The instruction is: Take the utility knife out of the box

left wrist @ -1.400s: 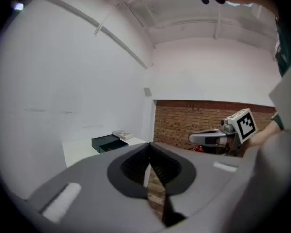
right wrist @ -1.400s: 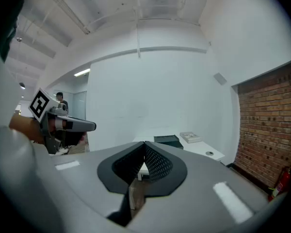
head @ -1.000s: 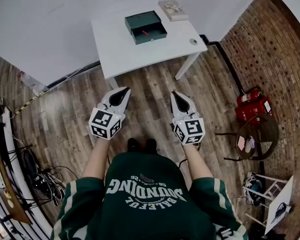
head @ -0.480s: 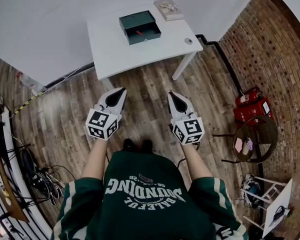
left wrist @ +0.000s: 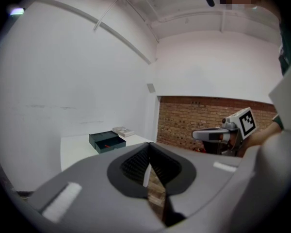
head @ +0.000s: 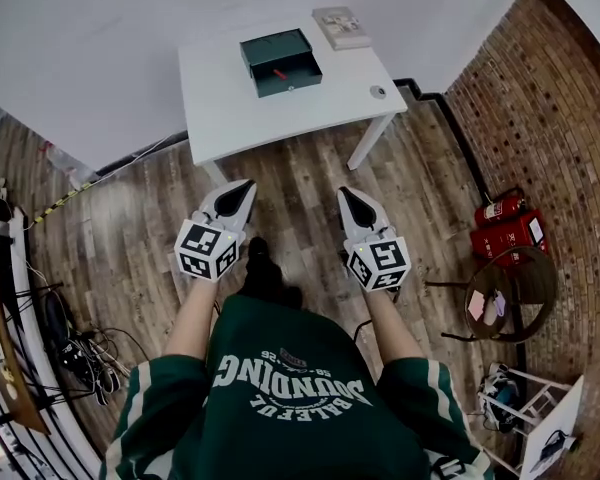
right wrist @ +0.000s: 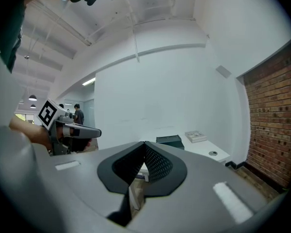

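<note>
A dark green box [head: 280, 61] sits on a white table [head: 230, 108] by the far wall, its drawer pulled open. Inside lies the red utility knife [head: 278, 72]. Both grippers hover over the wooden floor well short of the table. My left gripper [head: 242, 186] and right gripper [head: 345, 192] are shut with nothing in them. The left gripper view shows the shut left gripper [left wrist: 149, 145], the box [left wrist: 106, 141] far ahead and the right gripper [left wrist: 200, 135] beside it. In the right gripper view the right gripper [right wrist: 144, 143] points toward the box [right wrist: 170, 140].
A book [head: 342, 26] and a small round object [head: 378, 92] lie on the table beside the box. Red fire extinguishers [head: 505, 223] and a round stand [head: 510, 293] are by the brick wall at right. Cables [head: 80, 358] clutter the floor at left.
Both grippers have travelled forward with the person toward the table, staying shut. One shoe has stepped ahead between them.
</note>
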The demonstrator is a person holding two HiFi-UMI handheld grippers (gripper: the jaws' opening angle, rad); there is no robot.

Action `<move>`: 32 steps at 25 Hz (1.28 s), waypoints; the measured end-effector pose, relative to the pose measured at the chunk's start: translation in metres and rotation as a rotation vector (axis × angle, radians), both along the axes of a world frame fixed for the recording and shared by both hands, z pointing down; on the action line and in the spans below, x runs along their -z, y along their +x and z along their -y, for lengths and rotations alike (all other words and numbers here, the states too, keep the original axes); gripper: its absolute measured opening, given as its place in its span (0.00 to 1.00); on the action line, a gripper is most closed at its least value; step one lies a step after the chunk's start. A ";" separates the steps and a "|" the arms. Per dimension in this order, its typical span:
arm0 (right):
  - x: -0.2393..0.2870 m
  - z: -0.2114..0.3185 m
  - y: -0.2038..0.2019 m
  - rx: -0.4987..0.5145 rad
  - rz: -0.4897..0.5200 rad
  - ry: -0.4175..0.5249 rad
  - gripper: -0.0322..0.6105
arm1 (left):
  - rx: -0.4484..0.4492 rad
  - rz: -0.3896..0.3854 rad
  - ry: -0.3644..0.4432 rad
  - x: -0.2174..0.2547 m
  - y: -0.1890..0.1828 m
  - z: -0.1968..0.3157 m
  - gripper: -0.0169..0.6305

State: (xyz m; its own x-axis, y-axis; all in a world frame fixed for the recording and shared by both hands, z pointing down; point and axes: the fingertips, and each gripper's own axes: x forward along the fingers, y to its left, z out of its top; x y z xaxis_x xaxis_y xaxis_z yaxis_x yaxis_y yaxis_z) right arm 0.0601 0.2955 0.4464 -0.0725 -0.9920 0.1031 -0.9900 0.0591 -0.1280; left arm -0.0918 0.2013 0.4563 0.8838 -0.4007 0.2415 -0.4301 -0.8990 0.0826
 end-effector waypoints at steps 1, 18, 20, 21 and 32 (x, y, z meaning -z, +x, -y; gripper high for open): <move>0.000 0.001 0.004 -0.002 0.002 0.000 0.05 | -0.002 0.002 0.001 0.000 0.003 0.002 0.11; -0.020 0.081 0.045 0.004 0.012 -0.048 0.05 | -0.016 0.009 -0.030 -0.018 0.052 0.086 0.11; -0.020 0.103 0.050 0.006 0.010 -0.050 0.05 | -0.022 0.014 -0.038 -0.021 0.060 0.106 0.11; -0.020 0.116 0.053 0.005 0.009 -0.051 0.05 | -0.026 0.015 -0.041 -0.022 0.064 0.117 0.11; -0.021 0.272 0.078 -0.015 0.017 -0.090 0.05 | -0.078 0.038 -0.062 -0.026 0.103 0.269 0.11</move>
